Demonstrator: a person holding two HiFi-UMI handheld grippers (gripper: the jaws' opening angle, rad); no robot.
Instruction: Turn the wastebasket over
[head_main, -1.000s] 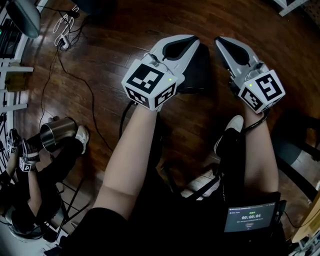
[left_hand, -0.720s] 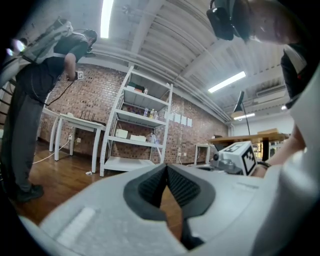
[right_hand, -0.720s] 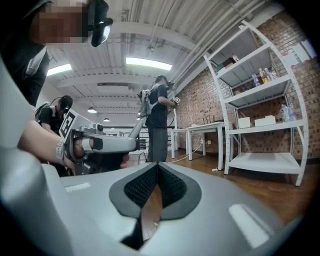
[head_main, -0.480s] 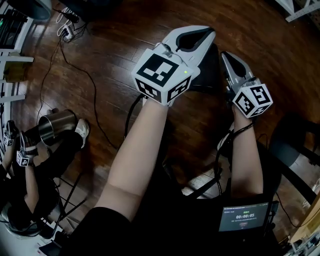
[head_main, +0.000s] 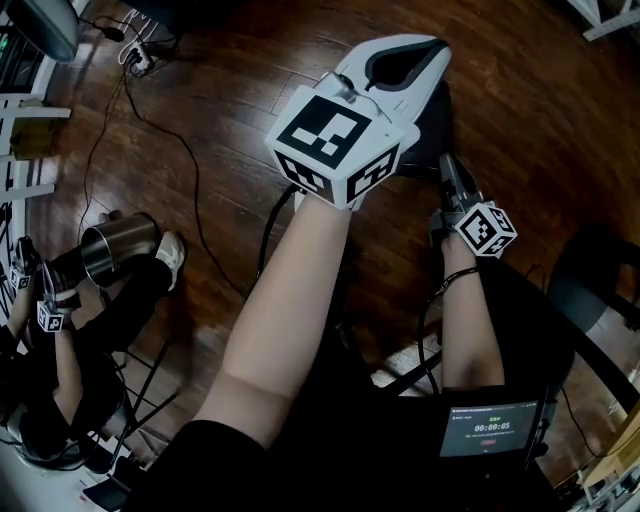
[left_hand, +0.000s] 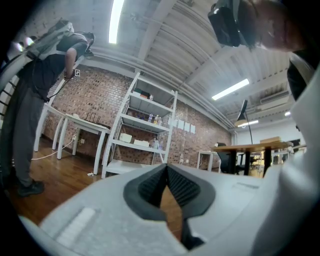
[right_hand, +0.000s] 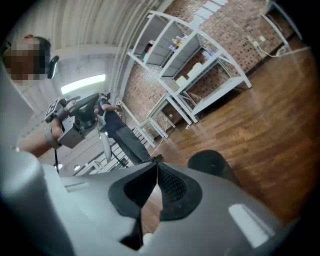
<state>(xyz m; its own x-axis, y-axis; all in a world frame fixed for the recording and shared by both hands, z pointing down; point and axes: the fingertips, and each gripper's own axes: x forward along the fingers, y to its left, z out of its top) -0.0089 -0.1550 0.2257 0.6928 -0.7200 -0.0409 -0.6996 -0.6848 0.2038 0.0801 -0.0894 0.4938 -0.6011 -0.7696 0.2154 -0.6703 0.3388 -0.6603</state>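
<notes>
**A:** Going from your left, a second person (head_main: 60, 380) crouches at the edge of the head view with a metal can (head_main: 115, 250). That one isn't yours. Your left claw (head_main: 441, 48) is held high over the floor (head_main: 230, 150), its jaws pinched together with nothing between them.

**B:** Your wastebasket (right_hand: 215, 162) is the black one, down on the floor. In the head view it sits mostly under your left claw, and it lies just beyond the tips of your right claw (head_main: 446, 162) and a little to one side. I can't tell from here whether it stands upright or lies over. That right claw is low beside it, also closed tight and empty.

**A:** So I'd call this the approach. You have no grip on it, and I see neither claw touching it.

**B:** For the next move you'd want the jaws spread before you reach in, since closed tips can only nudge it. I'd say take the rim or wall with the low right claw, then bring the left down to steady the far side while you roll it over.

**A:** The body looks smooth and dark, so a shallow bite may slip.

**B:** Here's the count, left to right. There's one other person, one metal can, your left claw, one black wastebasket and your right claw. One small screen (head_main: 490, 428) glows near your right hip. That makes two claws of yours and one basket to turn.
</notes>
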